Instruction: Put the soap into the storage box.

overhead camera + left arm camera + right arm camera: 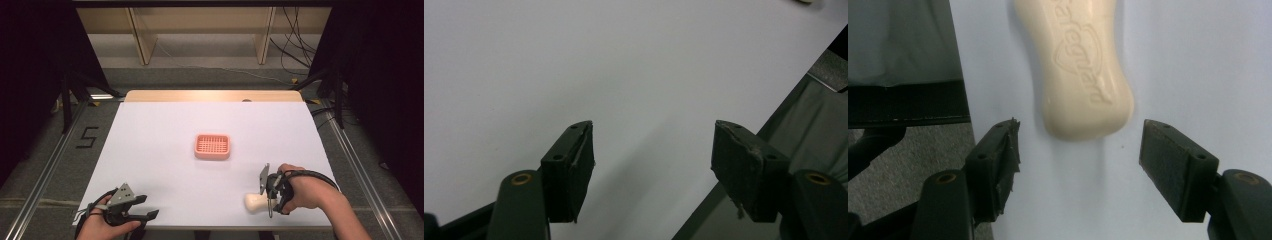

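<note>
Right gripper (1078, 150) wide open, empty, soap (1075, 70) just ahead between jaws. Should push further along bar, pinch narrow waist, else slips. Left gripper (651, 150) open, idle, near left.

The soap (1079, 70) runs off the top edge of the right gripper view, so its far end is cut away there, and the pressed lettering on it reads only in part. From above, the soap's (257, 201) near end is hidden behind the right gripper (270, 197), and whether the jaws touch the soap cannot be told there. The left gripper (131, 212) sits at the bottom edge, well apart from the soap, its hand (102, 227) cut off by the frame. A small pale thing (805, 1) at the top edge of the left gripper view is too clipped to tell.
</note>
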The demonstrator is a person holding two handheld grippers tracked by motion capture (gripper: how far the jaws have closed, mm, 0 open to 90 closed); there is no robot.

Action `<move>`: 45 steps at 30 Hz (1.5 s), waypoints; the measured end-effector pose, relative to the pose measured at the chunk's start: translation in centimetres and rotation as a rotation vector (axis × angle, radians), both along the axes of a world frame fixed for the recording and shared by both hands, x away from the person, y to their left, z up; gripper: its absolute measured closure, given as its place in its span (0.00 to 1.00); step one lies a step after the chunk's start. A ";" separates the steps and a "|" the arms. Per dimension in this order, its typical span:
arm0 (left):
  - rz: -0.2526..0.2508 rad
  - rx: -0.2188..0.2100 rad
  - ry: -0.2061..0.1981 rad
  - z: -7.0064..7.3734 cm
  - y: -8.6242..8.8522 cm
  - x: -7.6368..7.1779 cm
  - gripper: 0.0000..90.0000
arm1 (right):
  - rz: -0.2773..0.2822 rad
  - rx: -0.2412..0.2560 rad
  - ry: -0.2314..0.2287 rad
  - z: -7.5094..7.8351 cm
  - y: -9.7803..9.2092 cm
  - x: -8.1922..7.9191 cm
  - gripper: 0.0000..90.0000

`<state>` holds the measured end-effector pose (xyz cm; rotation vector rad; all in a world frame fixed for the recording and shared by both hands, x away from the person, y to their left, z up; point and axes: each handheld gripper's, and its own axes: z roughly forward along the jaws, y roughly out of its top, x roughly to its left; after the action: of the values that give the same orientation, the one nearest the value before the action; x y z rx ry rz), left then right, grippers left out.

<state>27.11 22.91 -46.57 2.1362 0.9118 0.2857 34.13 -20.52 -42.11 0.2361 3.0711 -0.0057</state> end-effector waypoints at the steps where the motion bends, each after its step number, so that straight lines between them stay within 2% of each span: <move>1: 0.000 0.000 0.000 0.0 0.0 0.0 0.37 | 0.000 0.000 0.000 0.0 0.0 0.0 0.37; 3: -0.003 0.003 -0.005 0.0 0.0 0.0 0.37 | 0.020 0.004 0.010 -0.2 0.5 0.2 0.37; 4: -0.004 0.000 -0.004 0.1 0.0 0.0 0.37 | 0.089 0.017 -0.009 -0.3 0.9 0.6 0.37; 5: -0.003 -0.001 -0.005 0.1 0.0 0.0 0.37 | 0.095 0.022 0.003 -0.4 1.1 0.7 0.37; 6: -0.004 -0.001 -0.007 0.1 0.0 0.0 0.37 | 0.056 0.009 0.007 -0.5 1.3 0.5 0.37; 7: 0.006 -0.023 0.005 0.0 -0.1 -0.1 0.37 | 0.096 0.016 0.002 -0.6 1.5 0.9 0.37; 10: 0.007 -0.034 0.003 0.0 -0.2 -0.2 0.37 | 0.088 0.018 0.024 -0.9 1.9 1.1 0.38; 11: 0.007 -0.034 0.003 0.0 -0.2 -0.2 0.37 | 0.121 0.018 0.011 -1.0 2.1 1.3 0.38; 12: 0.009 -0.036 0.007 0.0 -0.2 -0.2 0.37 | 0.111 0.010 0.021 -1.1 2.2 1.4 0.38; 15: 0.006 -0.036 0.006 0.0 -0.2 -0.2 0.37 | 0.113 0.011 0.015 -1.3 2.4 1.5 0.38; 16: 0.007 -0.035 0.004 0.0 -0.2 -0.2 0.37 | 0.084 -0.003 0.028 -1.5 2.7 1.4 0.38; 17: 0.007 -0.035 0.004 0.0 -0.2 -0.2 0.37 | 0.084 -0.003 0.028 -1.5 2.7 1.4 0.38; 18: 0.006 -0.034 0.002 0.0 -0.2 -0.2 0.37 | 0.085 -0.011 0.051 -1.6 3.0 1.5 0.38; 21: 0.007 -0.036 0.005 0.0 -0.2 -0.2 0.37 | 0.093 -0.014 0.038 -1.8 3.1 1.5 0.39; 22: 0.006 -0.035 0.004 0.0 -0.2 -0.2 0.37 | 0.128 0.004 0.040 -2.2 3.3 1.8 0.39; 23: 0.005 -0.025 0.015 0.0 -0.1 -0.2 0.37 | 0.091 -0.020 0.047 -2.2 3.3 1.6 0.39; 24: 0.005 -0.027 0.016 0.0 -0.1 -0.2 0.37 | 0.087 -0.024 0.055 -2.3 3.4 1.6 0.40; 25: 0.005 -0.027 0.016 0.0 -0.1 -0.2 0.37 | 0.138 0.001 0.045 -2.6 3.5 1.9 0.40; 26: -0.001 -0.024 0.011 0.1 -0.1 -0.2 0.37 | 0.138 0.001 0.045 -2.6 3.5 1.9 0.40; 27: -0.012 -0.017 0.004 0.1 -0.1 -0.1 0.37 | 0.085 -0.028 0.056 -2.6 3.5 1.6 0.41; 28: -0.013 -0.014 0.000 0.1 0.0 -0.1 0.37 | 0.091 -0.028 0.058 -2.6 3.5 1.7 0.42; 29: -0.012 -0.018 0.005 0.1 -0.1 -0.1 0.37 | 0.123 -0.023 0.059 -2.8 3.6 1.9 0.43; 30: -0.012 -0.017 0.001 0.1 -0.1 -0.1 0.37 | 0.087 -0.033 0.066 -2.7 3.6 1.7 0.44; 31: -0.013 -0.015 -0.002 0.1 -0.1 -0.1 0.37 | 0.079 -0.031 0.087 -2.8 3.6 1.7 0.45; 32: -0.014 -0.009 -0.006 0.1 0.0 0.0 0.37 | 0.091 -0.035 0.069 -2.8 3.6 1.8 0.46; 34: -0.015 -0.010 -0.006 0.1 0.0 -0.1 0.37 | 0.086 -0.039 0.081 -2.9 3.6 1.8 0.48; 36: -0.007 -0.033 0.005 0.1 -0.2 -0.2 0.37 | 0.075 -0.034 0.101 -3.0 3.7 1.8 0.50; 41: -0.007 -0.033 0.005 0.0 -0.2 -0.2 0.37 | 0.080 -0.025 0.089 -2.9 3.7 1.9 0.55; 42: -0.007 -0.034 0.005 0.0 -0.2 -0.2 0.37 | 0.059 -0.023 0.104 -2.9 3.7 1.9 0.56; 43: -0.007 -0.035 0.005 0.0 -0.2 -0.2 0.37 | 0.061 -0.023 0.091 -2.9 3.7 1.9 0.56; 44: -0.007 -0.035 0.005 0.1 -0.2 -0.2 0.37 | 0.093 0.014 0.085 -3.1 3.7 2.2 0.56; 45: -0.006 -0.036 0.005 0.1 -0.2 -0.2 0.37 | 0.083 0.016 0.085 -3.1 3.6 2.2 0.56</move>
<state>26.90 22.70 -46.51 2.1074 0.9065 0.2589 36.34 -16.87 -45.16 0.1121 3.1637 0.0137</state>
